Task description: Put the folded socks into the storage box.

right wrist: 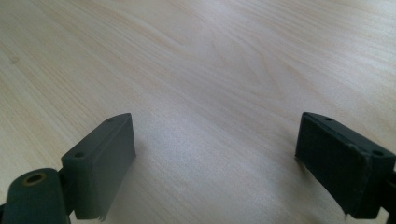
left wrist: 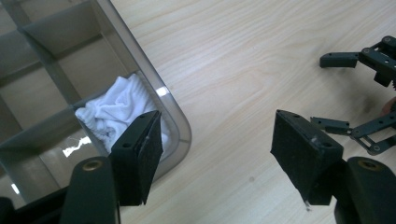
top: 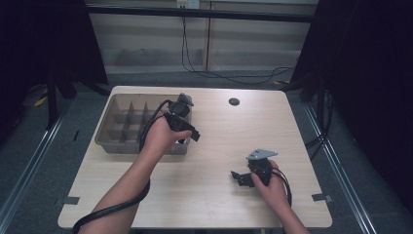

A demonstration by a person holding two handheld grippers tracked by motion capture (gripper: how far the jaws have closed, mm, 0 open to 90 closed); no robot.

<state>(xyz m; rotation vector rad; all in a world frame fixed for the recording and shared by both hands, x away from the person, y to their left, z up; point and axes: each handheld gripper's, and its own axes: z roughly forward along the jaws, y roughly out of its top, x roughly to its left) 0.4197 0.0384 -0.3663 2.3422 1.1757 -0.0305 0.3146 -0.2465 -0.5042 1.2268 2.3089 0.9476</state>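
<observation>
A clear plastic divided bin [top: 113,142] stands on the left half of the table. In its near right corner compartment lies a crumpled white cloth [left wrist: 114,109]. My left gripper [top: 187,131] hovers over that corner of the bin [left wrist: 180,128], jaws wide apart with nothing between them; its own view puts the left gripper [left wrist: 219,149] above the bare wood just beside the bin's rounded corner. My right gripper [top: 239,176] rests low over the table at the near right, open and empty. In its own view the right gripper [right wrist: 215,163] has plain wood between its jaws.
The wooden table [top: 214,141] has a dark round hole [top: 234,101] near its far edge. Cables [top: 109,209] trail from both grippers toward the near edge. Black curtains and metal rails flank the table.
</observation>
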